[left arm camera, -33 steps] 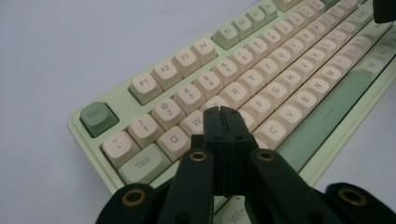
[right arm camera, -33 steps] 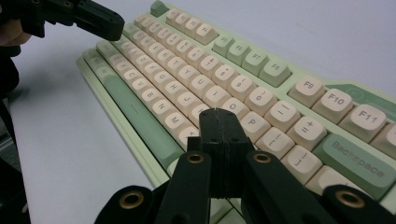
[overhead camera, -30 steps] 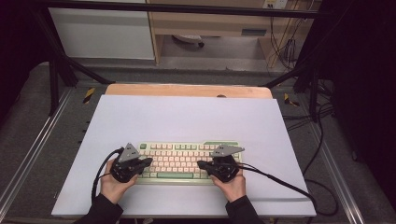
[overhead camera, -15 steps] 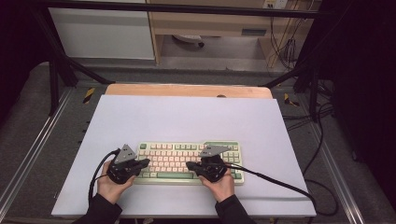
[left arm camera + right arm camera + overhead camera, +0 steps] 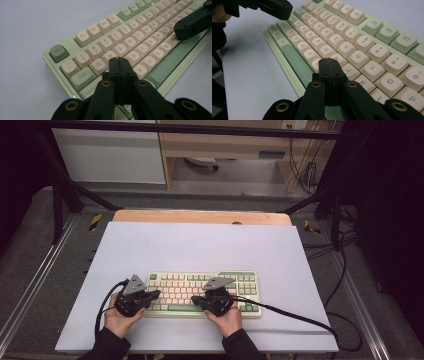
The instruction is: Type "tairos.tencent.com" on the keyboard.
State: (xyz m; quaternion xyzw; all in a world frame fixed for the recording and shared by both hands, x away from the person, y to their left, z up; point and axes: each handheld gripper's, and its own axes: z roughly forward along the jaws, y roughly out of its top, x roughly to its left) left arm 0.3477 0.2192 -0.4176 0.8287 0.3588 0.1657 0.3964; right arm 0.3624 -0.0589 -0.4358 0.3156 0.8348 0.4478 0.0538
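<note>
1. The pale green keyboard (image 5: pixel 202 292) with cream and green plastic keycaps lies flat on the white table mat (image 5: pixel 200 245), near the mat's front edge and roughly centred between its left and right sides, its long side running across the table.

2. The left gripper (image 5: pixel 159 294), black with a grey three-cornered plate on top, sits at the keyboard's left end in the person's left hand (image 5: pixel 120 317). Its jaws are clenched together with nothing between them.

3. In the left gripper view, the joined jaw tips of the left gripper (image 5: pixel 119 60) hover over or rest on the letter keys just below the W and E keys (image 5: pixel 120 49); whether they press a key I cannot tell. The green Esc key (image 5: pixel 58 53) stands at the keyboard's far left corner, and the long green space bar (image 5: pixel 172 60) runs along the near edge.

4. The right gripper (image 5: pixel 195 299), of the same black build, is held in the right hand (image 5: pixel 227 317) over the middle of the keyboard's front rows. Its jaws are also clenched tight and hold nothing.

5. In the right gripper view, the closed tips of the right gripper (image 5: pixel 329 61) lie over the lower letter rows, just beside the H key (image 5: pixel 338 58); contact with the keys cannot be judged.

6. A black cable (image 5: pixel 295 315) trails from the right gripper across the mat to the right edge.

7. Behind the mat, a strip of the wooden tabletop (image 5: pixel 200 216) shows.
</note>
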